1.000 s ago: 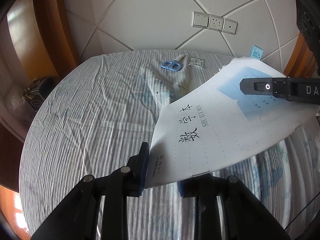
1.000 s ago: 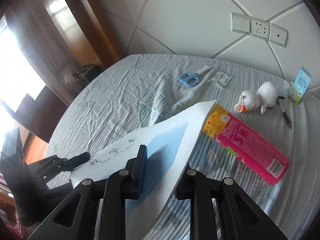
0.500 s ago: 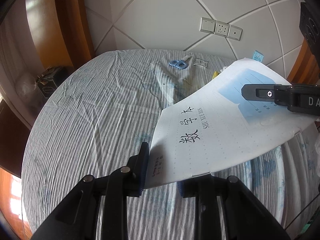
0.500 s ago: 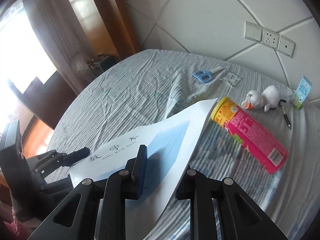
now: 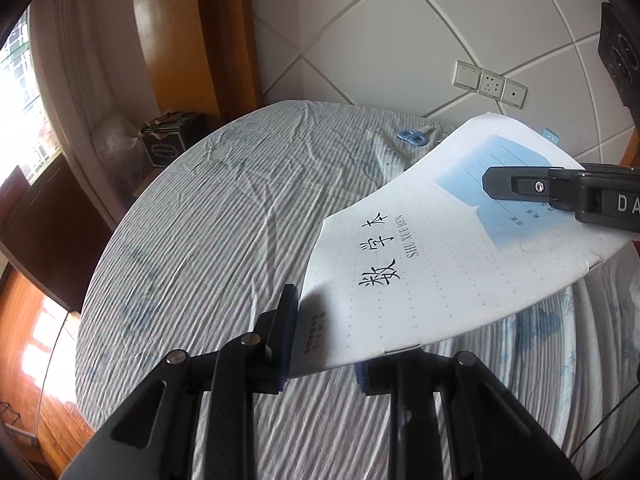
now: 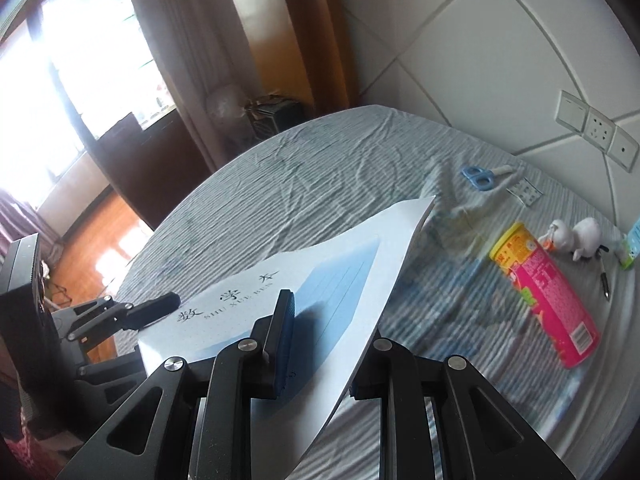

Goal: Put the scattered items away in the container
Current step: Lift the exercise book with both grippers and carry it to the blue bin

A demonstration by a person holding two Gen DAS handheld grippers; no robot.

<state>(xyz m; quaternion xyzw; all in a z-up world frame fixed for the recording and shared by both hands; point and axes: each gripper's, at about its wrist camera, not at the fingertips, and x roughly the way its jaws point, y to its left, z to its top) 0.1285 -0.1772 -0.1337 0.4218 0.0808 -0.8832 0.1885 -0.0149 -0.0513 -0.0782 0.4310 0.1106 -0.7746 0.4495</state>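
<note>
Lifted higher above the bed than a second ago, with more of the window side of the room now in both views: thin white exercise book with blue cover panel and black Chinese title (image 5: 440,248), carried level between both tools.

Left gripper (image 5: 324,344): jaws clamped on the book's near corner, one blue-padded finger on top, the other beneath the cover.

Right gripper (image 6: 316,344): jaws clamped on the opposite edge, over the blue panel; black finger lying across that panel in the left wrist view.

Book: clear of the bed, sagging slightly between the two grips, free corner pointing toward the wall.

Bed with grey-and-white striped crinkled sheet (image 6: 304,184): carrying the remaining items, all well apart from the book.

- Blue-handled scissors (image 6: 478,177), near the wall.
- Small printed sachet (image 6: 525,193), just beside the scissors.
- Pink cylindrical tube with yellow end (image 6: 548,294), lying on its side.
- White plush duck toy (image 6: 574,237), just beyond the tube's yellow end.
- Dark pen (image 6: 605,282), beside the toy.
- Small blue-and-white carton (image 6: 633,246), upright at the frame edge.

Container: not visible in either view.
</note>
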